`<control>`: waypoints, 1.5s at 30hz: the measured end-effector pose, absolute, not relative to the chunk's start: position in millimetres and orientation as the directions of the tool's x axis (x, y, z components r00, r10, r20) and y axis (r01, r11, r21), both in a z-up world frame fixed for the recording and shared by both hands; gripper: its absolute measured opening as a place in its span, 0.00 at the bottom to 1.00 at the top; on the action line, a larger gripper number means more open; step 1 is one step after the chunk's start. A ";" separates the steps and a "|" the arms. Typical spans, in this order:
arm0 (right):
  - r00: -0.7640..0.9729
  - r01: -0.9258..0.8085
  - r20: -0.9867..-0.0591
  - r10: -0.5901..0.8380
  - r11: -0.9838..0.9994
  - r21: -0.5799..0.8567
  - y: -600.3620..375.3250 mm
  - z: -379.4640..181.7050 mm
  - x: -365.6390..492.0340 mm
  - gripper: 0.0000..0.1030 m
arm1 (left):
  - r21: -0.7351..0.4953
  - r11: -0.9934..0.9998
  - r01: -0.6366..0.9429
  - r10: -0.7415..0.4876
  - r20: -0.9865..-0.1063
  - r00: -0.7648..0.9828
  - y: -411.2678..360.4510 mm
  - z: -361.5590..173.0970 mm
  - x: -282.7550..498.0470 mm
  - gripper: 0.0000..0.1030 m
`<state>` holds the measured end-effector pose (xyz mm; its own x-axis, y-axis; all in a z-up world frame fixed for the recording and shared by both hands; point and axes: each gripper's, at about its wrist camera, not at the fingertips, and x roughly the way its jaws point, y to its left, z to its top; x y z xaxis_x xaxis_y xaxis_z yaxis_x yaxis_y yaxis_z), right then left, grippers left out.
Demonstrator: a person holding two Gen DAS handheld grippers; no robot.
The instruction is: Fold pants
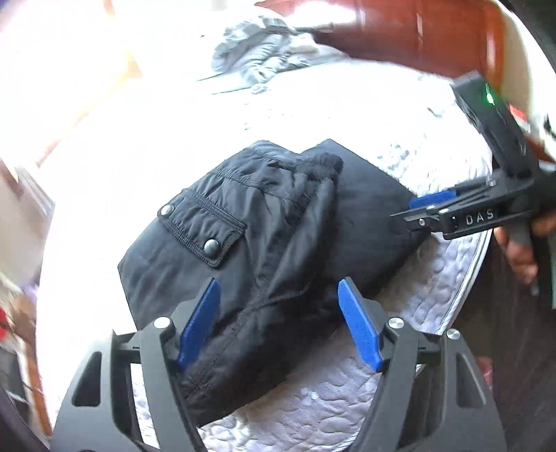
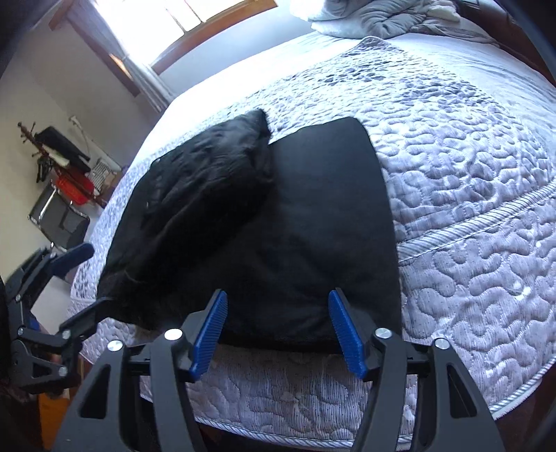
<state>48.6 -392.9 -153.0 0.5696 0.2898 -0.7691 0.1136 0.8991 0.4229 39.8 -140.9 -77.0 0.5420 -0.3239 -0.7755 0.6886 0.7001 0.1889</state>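
- Looking from the left wrist: one folded pair of pants [image 1: 264, 222] is seen on the bed [image 1: 312, 101]; the left gripper [image 1: 278, 320] is spread, pads clear of cloth.
- From the right wrist: the right gripper [image 2: 278, 330] is likewise spread at the pants' near edge, gripping nothing.

Daylight pours in from the window [image 2: 194, 31] beyond the bed [image 2: 469, 180]; in the left wrist view it blows the far half of the bed out to featureless white, and only the quilting nearest the lens keeps texture; that view is also smeared by motion blur toward its left and right edges; the right wrist view is evenly lit and sharper, though the pants [image 2: 264, 222] read as near-solid black; both views bow and darken at the corners
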 end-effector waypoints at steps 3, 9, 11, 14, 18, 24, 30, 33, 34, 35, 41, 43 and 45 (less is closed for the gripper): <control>0.592 0.118 -0.740 0.320 0.873 0.472 -400.1 -142.9 47.3 0.73 | 0.107 0.761 0.640 -0.340 -0.774 0.534 -124.1 -74.1 50.5 0.73; 0.615 0.156 -0.648 0.449 0.737 0.658 -422.1 -136.5 66.1 0.79 | -0.181 0.877 0.445 -0.420 -0.737 0.529 -69.6 -71.9 71.8 0.86; 0.610 0.150 -0.652 0.450 0.742 0.653 -420.2 -132.0 76.7 0.79 | -0.293 0.900 0.323 -0.429 -0.725 0.539 -45.6 -76.7 80.0 0.87; 0.588 0.127 -0.656 0.473 0.747 0.653 -412.6 -129.1 94.0 0.79 | -0.395 0.896 0.203 -0.439 -0.718 0.540 -23.2 -83.4 87.9 0.88; 0.559 0.143 -0.650 0.515 0.712 0.687 -405.6 -136.7 119.7 0.79 | -0.410 0.909 0.080 -0.386 -0.751 0.536 -6.1 -92.6 96.8 0.92; 0.497 0.210 -0.671 0.550 0.674 0.708 -390.6 -158.5 141.0 0.79 | -0.382 0.924 0.025 -0.339 -0.785 0.518 5.7 -100.3 102.7 0.94; 0.482 0.243 -0.649 0.588 0.622 0.744 -376.0 -175.6 152.0 0.80 | -0.366 0.931 0.022 -0.325 -0.796 0.511 9.1 -106.4 107.2 0.95; 0.484 0.253 -0.649 0.587 0.616 0.746 -369.4 -181.0 158.6 0.80 | -0.370 0.929 0.022 -0.331 -0.799 0.502 10.6 -109.3 107.8 0.95; 0.487 0.258 -0.652 0.582 0.617 0.743 -367.9 -181.4 160.2 0.80 | -0.373 0.928 0.022 -0.333 -0.798 0.502 11.3 -109.9 107.7 0.95; 0.489 0.264 -0.654 0.577 0.617 0.742 -367.0 -181.1 161.5 0.81 | -0.369 0.929 0.020 -0.328 -0.800 0.502 11.7 -110.4 107.7 0.95; 0.518 0.286 -0.644 0.563 0.595 0.751 -362.5 -188.7 170.8 0.73 | -0.350 0.936 0.028 -0.317 -0.810 0.493 10.1 -112.7 108.2 0.95; 0.527 0.282 -0.645 0.552 0.603 0.746 -361.8 -187.9 169.1 0.57 | -0.345 0.938 0.028 -0.315 -0.815 0.486 9.3 -113.9 107.5 0.95; 0.537 0.270 -0.628 0.563 0.591 0.760 -362.0 -188.9 167.8 0.50 | -0.340 0.940 0.031 -0.313 -0.821 0.479 9.5 -115.7 107.3 0.95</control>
